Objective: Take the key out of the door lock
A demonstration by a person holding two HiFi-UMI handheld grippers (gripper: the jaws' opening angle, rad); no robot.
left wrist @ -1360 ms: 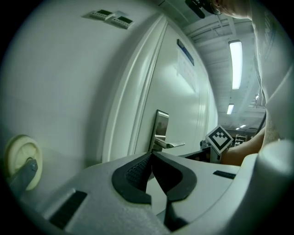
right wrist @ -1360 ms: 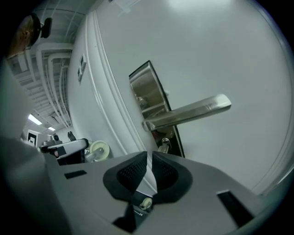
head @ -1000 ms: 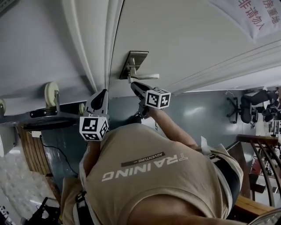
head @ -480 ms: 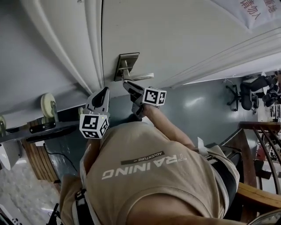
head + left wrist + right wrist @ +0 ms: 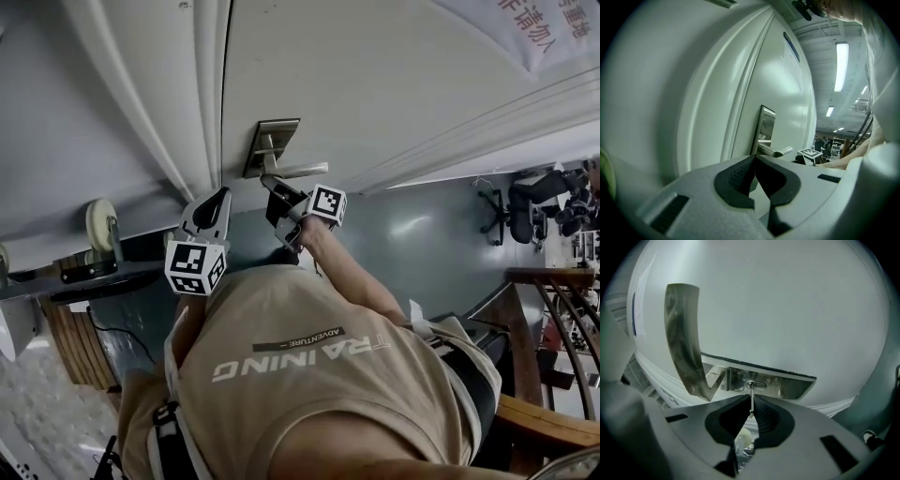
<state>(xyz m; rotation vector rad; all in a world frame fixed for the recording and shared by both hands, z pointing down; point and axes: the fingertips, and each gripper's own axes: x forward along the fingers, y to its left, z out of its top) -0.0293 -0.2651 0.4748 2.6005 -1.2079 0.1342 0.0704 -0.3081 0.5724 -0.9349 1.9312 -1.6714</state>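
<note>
Right gripper (image 5: 270,184) has crept in closer under the door handle (image 5: 302,171) since a second ago. Its fingers are pinched on the key (image 5: 751,403), which is still stuck in the lock (image 5: 755,385) on the metal plate (image 5: 787,386). Left gripper (image 5: 216,202) hangs near the door (image 5: 403,84) edge, fingers pressed together, nothing in them.
</note>
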